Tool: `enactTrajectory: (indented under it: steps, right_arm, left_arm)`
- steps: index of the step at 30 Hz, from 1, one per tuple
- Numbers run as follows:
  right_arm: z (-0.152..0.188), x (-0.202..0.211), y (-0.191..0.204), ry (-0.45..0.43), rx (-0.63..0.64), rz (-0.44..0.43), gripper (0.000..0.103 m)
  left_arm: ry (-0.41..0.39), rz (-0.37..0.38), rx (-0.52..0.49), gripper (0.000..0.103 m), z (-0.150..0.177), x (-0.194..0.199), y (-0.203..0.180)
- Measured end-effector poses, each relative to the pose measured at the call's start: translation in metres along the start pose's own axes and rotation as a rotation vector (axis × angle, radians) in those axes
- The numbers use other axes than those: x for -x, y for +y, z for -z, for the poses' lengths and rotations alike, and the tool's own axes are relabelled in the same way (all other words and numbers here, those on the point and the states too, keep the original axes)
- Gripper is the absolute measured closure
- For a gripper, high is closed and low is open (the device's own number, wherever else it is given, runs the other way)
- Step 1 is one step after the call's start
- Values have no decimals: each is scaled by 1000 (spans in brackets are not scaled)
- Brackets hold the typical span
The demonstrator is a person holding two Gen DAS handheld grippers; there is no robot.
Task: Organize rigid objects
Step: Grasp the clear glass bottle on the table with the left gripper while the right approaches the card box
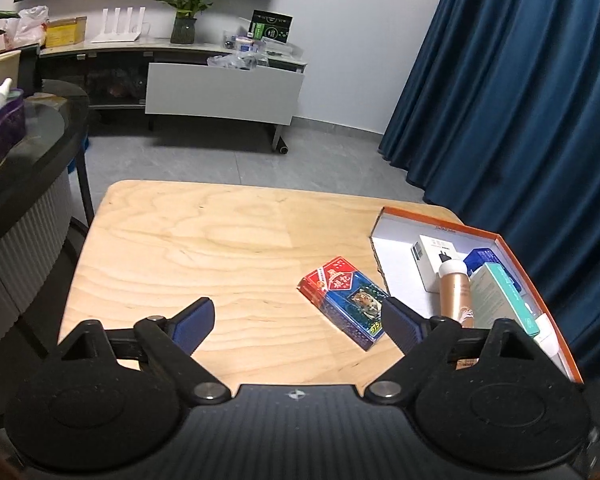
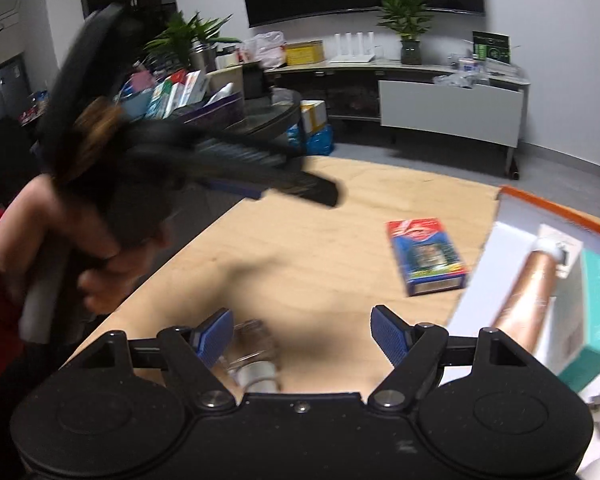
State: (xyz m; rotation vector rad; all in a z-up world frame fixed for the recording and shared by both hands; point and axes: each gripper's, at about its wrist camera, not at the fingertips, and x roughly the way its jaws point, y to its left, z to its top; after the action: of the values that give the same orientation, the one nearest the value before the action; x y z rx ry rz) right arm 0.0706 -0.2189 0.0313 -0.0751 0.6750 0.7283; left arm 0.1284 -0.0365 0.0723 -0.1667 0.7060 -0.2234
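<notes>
On the wooden table [image 1: 220,248] lies a red and blue card box [image 1: 344,300], just left of an orange-rimmed white tray [image 1: 440,225]. In the tray are a copper bottle [image 1: 456,292], a white charger box [image 1: 436,256], a teal box [image 1: 500,296] and a blue box [image 1: 484,258]. My left gripper [image 1: 298,322] is open and empty, its right finger beside the card box. My right gripper [image 2: 302,336] is open over the table's near edge. A small clear jar with a silver cap [image 2: 256,356] lies between its fingers, near the left pad. The card box [image 2: 426,256] lies ahead.
The left gripper [image 2: 292,188] shows blurred in the right wrist view, held by a person's hand [image 2: 100,280]. A dark round table with clutter [image 2: 180,92] stands to the left. A TV cabinet [image 1: 220,92] and blue curtain [image 1: 520,120] lie beyond.
</notes>
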Motion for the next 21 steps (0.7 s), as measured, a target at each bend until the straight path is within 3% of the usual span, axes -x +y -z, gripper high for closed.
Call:
enactTrajectory:
  steps: [4, 8, 15, 21]
  right_arm:
    - [2, 0, -1, 8, -13, -6, 13]
    - [2, 11, -11, -10, 2, 53, 13]
    - [0, 30, -56, -79, -126, 161, 13]
    - [3, 38, -60, -121, -146, 167, 13]
  left_arm:
    - [12, 0, 5, 7, 6, -4, 0]
    - [12, -12, 37, 7, 18, 11, 3]
    - [17, -44, 185, 7, 74, 59, -7]
    - [110, -45, 127, 8, 113, 45, -30]
